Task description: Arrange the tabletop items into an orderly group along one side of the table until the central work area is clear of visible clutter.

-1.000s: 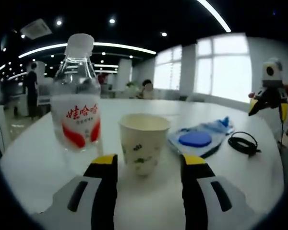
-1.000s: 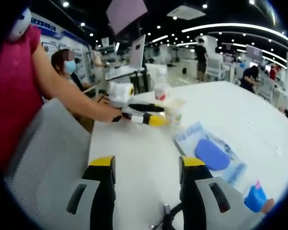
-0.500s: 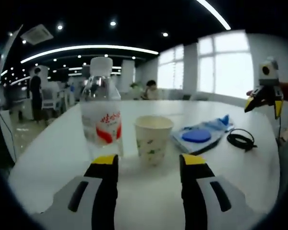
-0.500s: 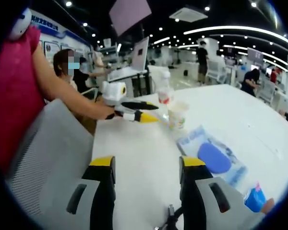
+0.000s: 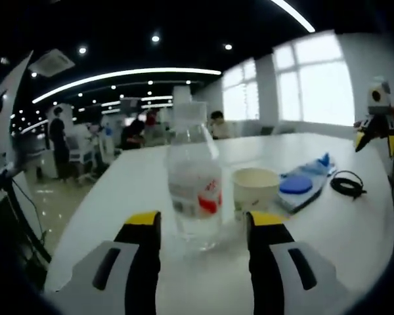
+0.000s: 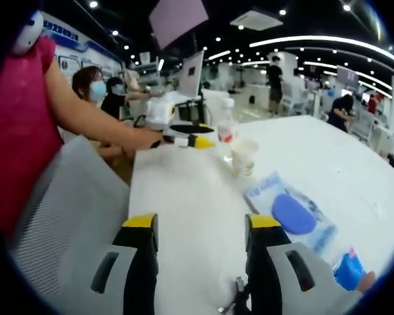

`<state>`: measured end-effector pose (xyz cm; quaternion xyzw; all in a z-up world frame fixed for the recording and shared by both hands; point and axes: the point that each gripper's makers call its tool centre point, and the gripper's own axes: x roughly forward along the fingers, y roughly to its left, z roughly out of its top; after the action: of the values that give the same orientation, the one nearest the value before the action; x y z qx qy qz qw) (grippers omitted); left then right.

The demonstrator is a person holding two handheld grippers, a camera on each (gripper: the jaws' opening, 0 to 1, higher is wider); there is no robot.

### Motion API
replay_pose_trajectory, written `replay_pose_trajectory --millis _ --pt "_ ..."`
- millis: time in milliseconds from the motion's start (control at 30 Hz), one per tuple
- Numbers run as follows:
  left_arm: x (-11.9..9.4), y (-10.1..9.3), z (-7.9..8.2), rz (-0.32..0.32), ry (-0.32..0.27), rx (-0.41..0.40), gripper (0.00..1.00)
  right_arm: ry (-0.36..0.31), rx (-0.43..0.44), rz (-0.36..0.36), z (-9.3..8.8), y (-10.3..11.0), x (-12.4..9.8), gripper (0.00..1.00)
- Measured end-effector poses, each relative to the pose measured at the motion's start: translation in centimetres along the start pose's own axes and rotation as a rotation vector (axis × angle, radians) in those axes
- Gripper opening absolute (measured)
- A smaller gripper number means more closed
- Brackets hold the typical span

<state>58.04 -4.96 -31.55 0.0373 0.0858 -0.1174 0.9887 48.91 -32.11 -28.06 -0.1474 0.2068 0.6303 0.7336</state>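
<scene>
On the round white table (image 5: pixel 118 197), the clear plastic water bottle (image 5: pixel 194 190) stands directly left of the white paper cup (image 5: pixel 255 190), almost touching. Right of the cup lies the clear packet holding a blue disc (image 5: pixel 302 186), then the coiled black cable (image 5: pixel 348 185) beyond.

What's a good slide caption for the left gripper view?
Open left gripper faces a clear water bottle, with a paper cup beside it on the white table.

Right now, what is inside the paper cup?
The cup looks empty near its rim; its bottom is hidden by its wall. The bottle stands beside it.
</scene>
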Motion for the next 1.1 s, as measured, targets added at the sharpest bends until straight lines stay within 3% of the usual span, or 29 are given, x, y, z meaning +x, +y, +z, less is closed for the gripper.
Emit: replay_pose_trajectory --millis 367,600,867,1100 --pt "2.4 0.8 0.7 -0.086 -0.015 0.038 0.47 0.015 0.016 -0.022 -0.1 -0.3 0.3 0.53" --pt "2.9 -0.6 0.9 -0.194 -0.021 0.055 0.43 0.024 0.032 -0.033 -0.3 -0.4 0.8 0.52" --pt "3.2 -0.9 0.9 -0.284 -0.014 0.076 0.36 0.034 0.045 -0.047 -0.3 -0.5 1.4 0.52" --pt "3.0 -1.0 0.9 -0.432 -0.002 0.079 0.34 0.045 0.059 -0.056 -0.5 -0.5 1.9 0.52"
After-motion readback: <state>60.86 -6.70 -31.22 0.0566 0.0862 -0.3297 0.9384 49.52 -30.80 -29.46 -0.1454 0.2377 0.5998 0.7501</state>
